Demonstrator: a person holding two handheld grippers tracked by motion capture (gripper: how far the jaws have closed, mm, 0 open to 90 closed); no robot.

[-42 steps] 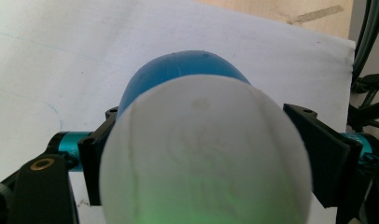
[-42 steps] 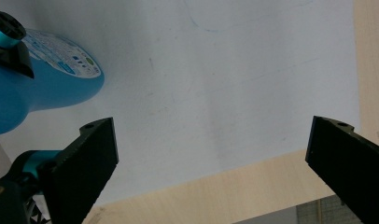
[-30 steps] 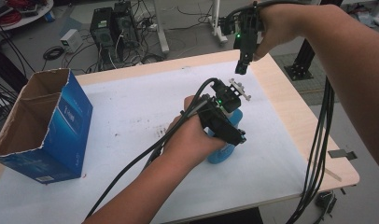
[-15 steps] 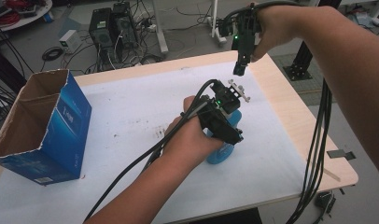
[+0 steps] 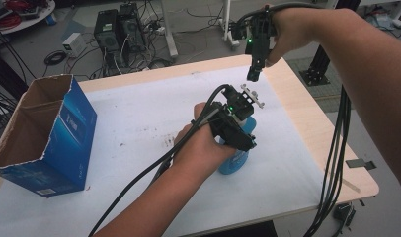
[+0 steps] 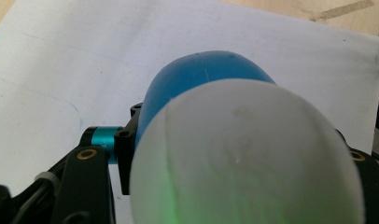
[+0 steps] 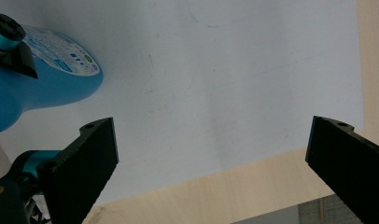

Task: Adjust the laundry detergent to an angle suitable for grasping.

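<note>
A blue plastic bottle (image 5: 234,162) with a white cap (image 6: 243,154) stands on the white-covered table (image 5: 139,113). My left gripper (image 5: 240,137) comes down on it from above. Its jaws have just been closing and now press the bottle's neck below the cap, with one black finger (image 6: 124,158) against the blue shoulder (image 6: 197,74). My right gripper (image 5: 253,74) hangs in the air above and behind the bottle, pointing down. Its jaws stand wide apart with nothing between them (image 7: 211,158). In the right gripper view the bottle's labelled body (image 7: 43,84) lies at the upper left.
An open blue cardboard box (image 5: 65,133) stands at the table's left edge. Bare wood (image 5: 327,143) borders the white sheet on the right. Thick cables (image 5: 337,163) hang from the right arm past the table's right side. Computer cases (image 5: 114,29) sit on the floor behind.
</note>
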